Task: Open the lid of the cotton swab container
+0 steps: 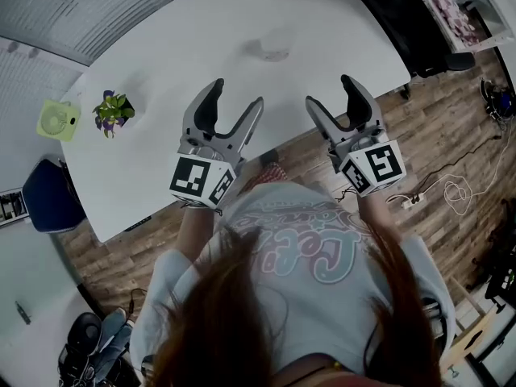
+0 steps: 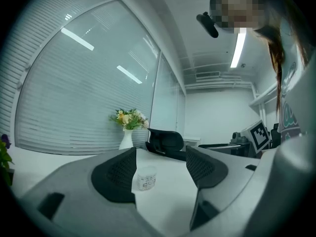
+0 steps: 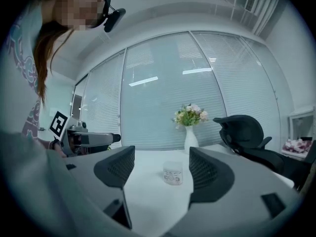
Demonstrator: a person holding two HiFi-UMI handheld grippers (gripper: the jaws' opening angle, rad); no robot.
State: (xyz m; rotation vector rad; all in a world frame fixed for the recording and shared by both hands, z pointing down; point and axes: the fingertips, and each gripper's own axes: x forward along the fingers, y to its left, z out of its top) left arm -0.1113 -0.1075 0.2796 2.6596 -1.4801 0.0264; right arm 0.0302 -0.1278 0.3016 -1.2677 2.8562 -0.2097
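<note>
Cotton swab container (image 1: pixel 274 47) upright, axis vertical | left claw (image 1: pixel 237 93) agape, empty | right claw (image 1: pixel 329 89) agape, empty

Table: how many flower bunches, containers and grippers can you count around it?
Flower bunches: 2, potted flowers and vase of flowers
Containers: 1, swab container
Grippers: 2, left gripper and right gripper
Total: 5

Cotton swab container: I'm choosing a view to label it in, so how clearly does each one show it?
Head view: cotton swab container pale, nearly lost against the white table. Left gripper view: small, soft, label unreadable. Right gripper view: clearest, though fisheye bends the edges.
</note>
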